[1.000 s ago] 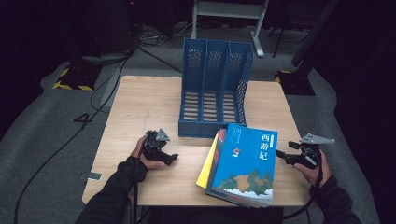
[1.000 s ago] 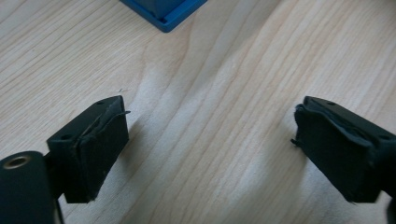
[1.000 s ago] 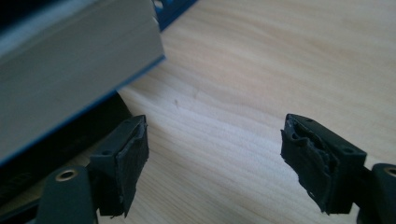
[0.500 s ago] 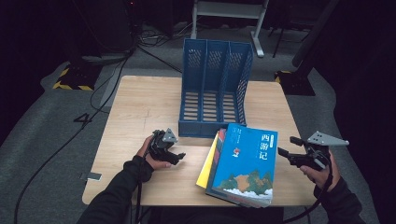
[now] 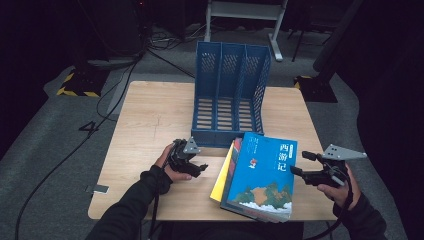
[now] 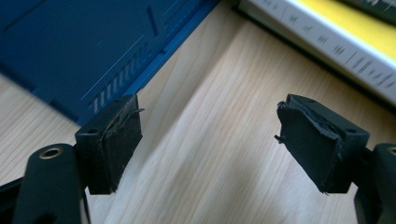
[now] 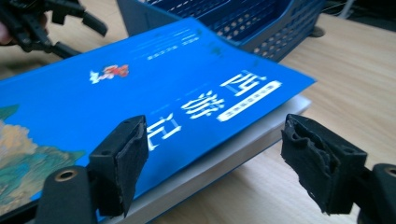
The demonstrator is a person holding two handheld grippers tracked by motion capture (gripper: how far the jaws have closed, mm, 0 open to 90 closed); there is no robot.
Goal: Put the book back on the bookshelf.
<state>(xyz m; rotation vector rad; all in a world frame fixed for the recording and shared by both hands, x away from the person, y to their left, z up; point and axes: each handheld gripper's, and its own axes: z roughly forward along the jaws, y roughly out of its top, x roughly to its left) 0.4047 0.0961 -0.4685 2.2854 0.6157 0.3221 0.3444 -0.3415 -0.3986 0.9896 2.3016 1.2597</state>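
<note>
Two grippers in play, both empty. Left gripper (image 5: pixel 199 169) low over the desk (image 5: pixel 145 125), fingers (image 6: pixel 114 140) apart after closing a little, nothing between them; aimed at the yellow book's (image 5: pixel 220 175) edge, likely to steady the stack. Rack (image 5: pixel 227 95) upright behind, slots facing the books, ready to take them. Blue book (image 5: pixel 260 177) on top of the stack, lying flat at desk's front right. Right gripper (image 5: pixel 300 164) just beside its right edge, fingers (image 7: pixel 119 163) wide apart, edge not yet pinched.
</note>
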